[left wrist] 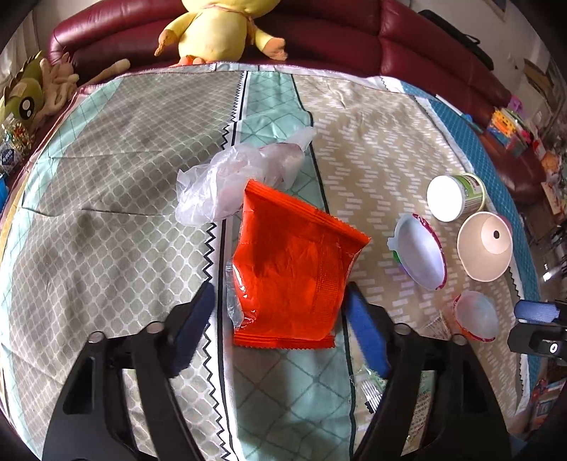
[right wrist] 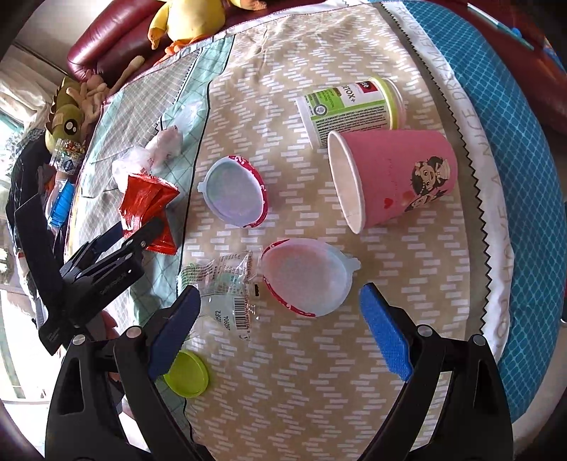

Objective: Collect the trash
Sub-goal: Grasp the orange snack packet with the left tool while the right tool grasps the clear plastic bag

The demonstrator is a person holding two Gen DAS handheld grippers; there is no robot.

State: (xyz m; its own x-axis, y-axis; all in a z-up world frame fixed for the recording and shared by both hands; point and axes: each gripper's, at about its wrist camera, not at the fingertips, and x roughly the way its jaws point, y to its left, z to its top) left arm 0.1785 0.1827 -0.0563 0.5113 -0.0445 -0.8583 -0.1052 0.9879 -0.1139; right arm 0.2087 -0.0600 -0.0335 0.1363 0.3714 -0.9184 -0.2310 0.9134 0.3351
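A red-orange snack wrapper [left wrist: 294,266] lies flat on the patterned cloth [left wrist: 117,198], with a crumpled clear plastic bag [left wrist: 234,177] just behind it. My left gripper [left wrist: 280,289] straddles the wrapper's near half. Its right pad touches the wrapper's edge, its left pad stands a little clear, so it is open. My right gripper [right wrist: 280,290] is open wide above a red-rimmed plastic lid [right wrist: 308,276] and a clear barcode wrapper [right wrist: 226,283], gripping neither. The left gripper [right wrist: 141,230] also shows in the right wrist view, over the red wrapper [right wrist: 147,198].
A second lid [right wrist: 232,191], a tipped pink paper cup [right wrist: 393,177], a white-and-green tub [right wrist: 351,106] and a green cap [right wrist: 187,376] lie on the cloth. A dark red sofa [left wrist: 425,42] with a yellow plush toy [left wrist: 216,32] stands behind.
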